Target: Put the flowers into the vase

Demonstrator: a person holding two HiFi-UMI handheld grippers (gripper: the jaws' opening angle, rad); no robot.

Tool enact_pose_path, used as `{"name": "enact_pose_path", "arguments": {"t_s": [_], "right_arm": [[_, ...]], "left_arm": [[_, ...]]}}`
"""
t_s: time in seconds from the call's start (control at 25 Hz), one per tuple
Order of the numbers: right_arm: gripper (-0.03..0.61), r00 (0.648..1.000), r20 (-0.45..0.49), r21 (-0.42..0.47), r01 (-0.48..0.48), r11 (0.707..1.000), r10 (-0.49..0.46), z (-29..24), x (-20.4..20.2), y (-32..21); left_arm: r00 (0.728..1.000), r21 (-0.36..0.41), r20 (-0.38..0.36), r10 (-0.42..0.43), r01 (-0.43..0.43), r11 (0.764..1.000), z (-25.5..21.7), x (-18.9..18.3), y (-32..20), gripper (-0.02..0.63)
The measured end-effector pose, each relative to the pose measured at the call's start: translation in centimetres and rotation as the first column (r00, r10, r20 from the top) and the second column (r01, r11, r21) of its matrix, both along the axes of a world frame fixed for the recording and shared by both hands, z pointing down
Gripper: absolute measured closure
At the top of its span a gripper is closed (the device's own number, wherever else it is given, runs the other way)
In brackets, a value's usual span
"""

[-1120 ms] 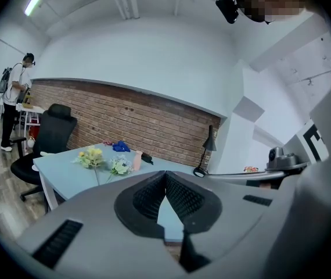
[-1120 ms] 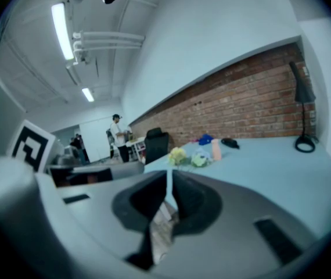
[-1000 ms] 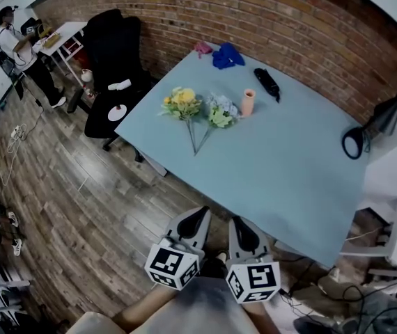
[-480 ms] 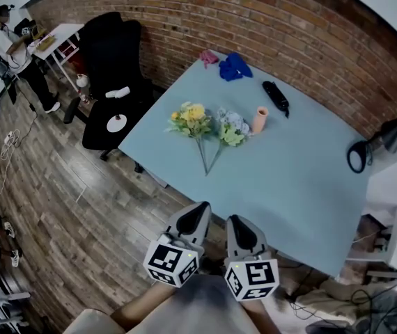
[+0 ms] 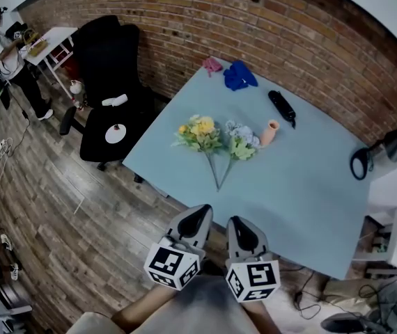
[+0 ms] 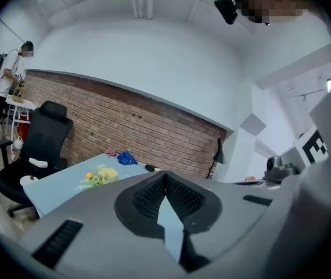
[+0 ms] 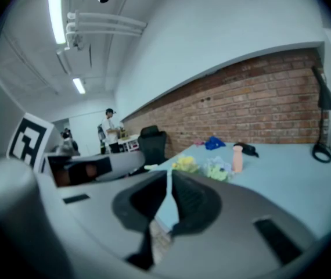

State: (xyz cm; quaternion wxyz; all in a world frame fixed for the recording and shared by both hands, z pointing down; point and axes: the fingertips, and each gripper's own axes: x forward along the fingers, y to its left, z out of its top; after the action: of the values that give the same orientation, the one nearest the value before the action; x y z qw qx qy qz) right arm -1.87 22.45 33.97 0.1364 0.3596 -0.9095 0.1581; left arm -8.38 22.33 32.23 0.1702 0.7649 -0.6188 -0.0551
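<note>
Two bunches of artificial flowers lie side by side on the pale blue, smooth surface (image 5: 303, 186): a yellow bunch (image 5: 200, 132) with leafy green fringes and a pale blue-and-green bunch (image 5: 240, 142), their thin straight stems converging into a V toward the near edge. Just beside the second bunch is the vase (image 5: 271, 132), a small peach-coloured cylinder with a slightly narrowed neck; the right gripper view shows it standing upright. Further back on the surface are a crumpled blue cloth (image 5: 239, 75), a smaller pink cloth (image 5: 212, 65) and a long black object (image 5: 282, 106), and a black desk lamp (image 5: 379, 152) with a round head sits at the right edge. The left gripper (image 5: 200, 214) and the right gripper (image 5: 236, 225), both of grey moulded plastic with ribbed black pads, are held side by side over the plank floor (image 5: 59, 214), short of the surface and well apart from the flowers. Each one is clenched with its jaw tips together and nothing between them. A rough red brick wall (image 5: 289, 33) runs behind, with a black padded office chair (image 5: 111, 68) at the surface's left corner.
</note>
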Motion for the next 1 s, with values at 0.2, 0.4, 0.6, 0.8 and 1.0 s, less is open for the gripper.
{"name": "enact_pose_path", "arguments": {"t_s": [0.2,0.4,0.6,0.8,1.0], "right_arm": [[0.554,1.000,-0.018,0.005,-0.017,1.000,0.017,-0.1,-2.1,-0.4],[0.554,0.999,-0.035,-0.001,-0.034,0.999,0.034,0.3,-2.6,-0.8],[0.554,0.998,-0.036,-0.016,-0.055,0.998,0.055,0.6,-2.0,-2.6],[0.554,0.999,-0.012,-0.028,-0.044,0.999,0.044,0.7,-2.1,-5.4],[0.554,0.999,0.016,-0.032,-0.029,0.999,0.029,0.5,-1.8,-8.7]], "left_arm": [[1.000,-0.006,-0.023,0.019,-0.019,1.000,0.3,-2.1,-0.4,0.595],[0.997,-0.025,-0.073,0.033,-0.035,0.999,1.3,-2.7,-1.0,0.595],[0.995,-0.047,-0.071,0.073,-0.077,0.996,1.8,-1.7,-3.1,0.595],[0.996,-0.076,-0.053,0.077,-0.081,0.994,2.3,-1.5,-5.6,0.595],[0.997,-0.100,-0.044,0.062,-0.066,0.993,2.7,-1.5,-8.8,0.595]]}}
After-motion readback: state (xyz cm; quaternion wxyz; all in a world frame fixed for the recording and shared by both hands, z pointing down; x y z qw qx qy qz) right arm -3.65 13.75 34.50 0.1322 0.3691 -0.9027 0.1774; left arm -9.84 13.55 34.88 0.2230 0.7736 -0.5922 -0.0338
